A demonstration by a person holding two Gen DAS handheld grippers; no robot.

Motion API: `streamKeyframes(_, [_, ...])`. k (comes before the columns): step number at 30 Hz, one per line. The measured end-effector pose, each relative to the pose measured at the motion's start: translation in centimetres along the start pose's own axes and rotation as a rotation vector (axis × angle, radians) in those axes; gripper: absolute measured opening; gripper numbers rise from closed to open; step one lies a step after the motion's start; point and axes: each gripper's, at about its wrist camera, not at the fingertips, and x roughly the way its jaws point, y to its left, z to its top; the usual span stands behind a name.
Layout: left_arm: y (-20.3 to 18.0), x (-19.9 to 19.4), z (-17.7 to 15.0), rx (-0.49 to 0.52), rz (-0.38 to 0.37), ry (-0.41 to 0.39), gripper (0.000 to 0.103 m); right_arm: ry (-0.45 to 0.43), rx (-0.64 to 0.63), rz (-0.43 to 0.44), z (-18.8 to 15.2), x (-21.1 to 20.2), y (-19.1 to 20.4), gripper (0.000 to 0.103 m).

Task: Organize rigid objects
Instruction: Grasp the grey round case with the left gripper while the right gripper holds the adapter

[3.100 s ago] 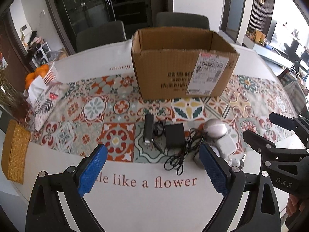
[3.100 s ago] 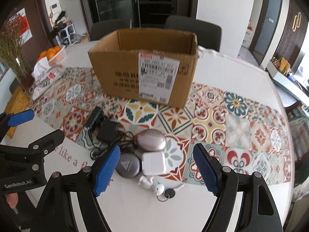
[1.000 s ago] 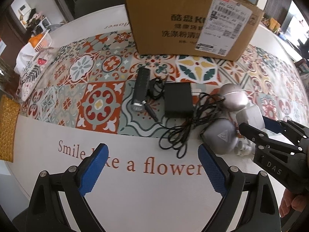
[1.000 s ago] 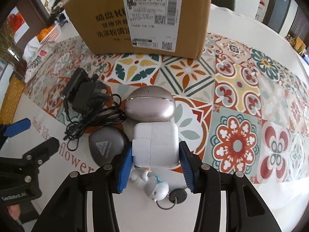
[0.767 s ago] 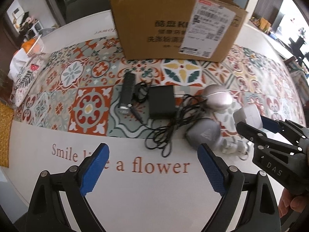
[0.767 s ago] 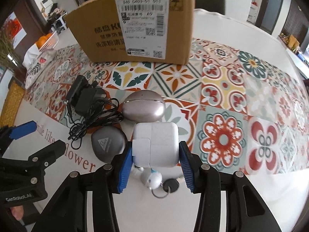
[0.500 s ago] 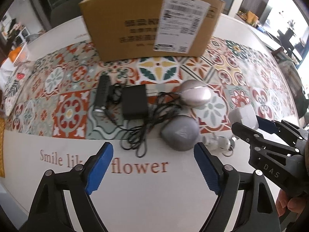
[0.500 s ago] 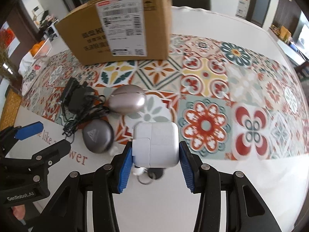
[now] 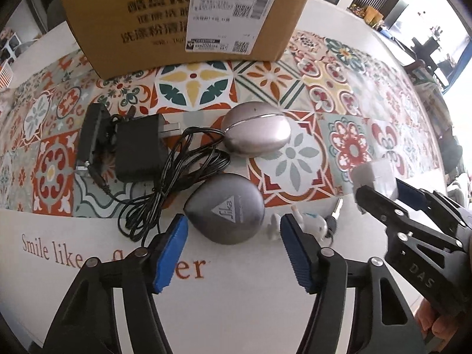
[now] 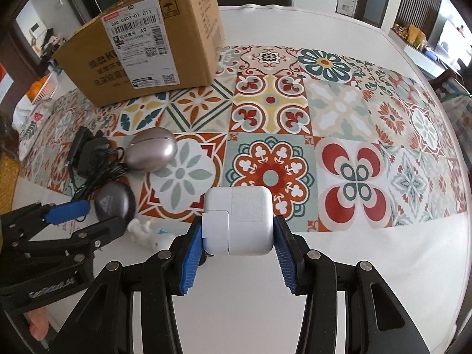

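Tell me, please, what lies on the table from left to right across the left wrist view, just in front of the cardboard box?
black flashlight → black power adapter → silver oval case → white charger, held in the right gripper

Cardboard box (image 9: 183,14) is standing rearmost on the table (image 9: 250,303). Before it are lying the egg-shaped case (image 9: 256,133), power adapter (image 9: 138,150) leftward, teardrop case (image 9: 225,208) nearest.
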Motion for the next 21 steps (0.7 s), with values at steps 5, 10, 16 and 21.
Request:
streamKeyframes(5, [0.4, 1.1, 0.7, -0.017, 0.004, 0.007, 0.061, 0.015, -0.02, 0.006, 0.2, 0.7, 0.5, 0.047])
streamKeyframes(10, [0.5, 2.6, 1.4, -0.049, -0.02, 0.044, 0.057, 0.018, -0.027, 0.009, 0.5, 1.1, 0.8, 0.047])
streamKeyframes(16, [0.6, 2.8, 1.5, -0.046, -0.029, 0.025, 0.057, 0.022, -0.03, 0.012, 0.7, 1.2, 1.0, 0.047])
streamKeyframes(21, [1.1, 2.4, 0.9, -0.043, -0.03, 0.027, 0.057, 0.023, -0.03, 0.009, 0.5, 1.1, 1.3, 0.047])
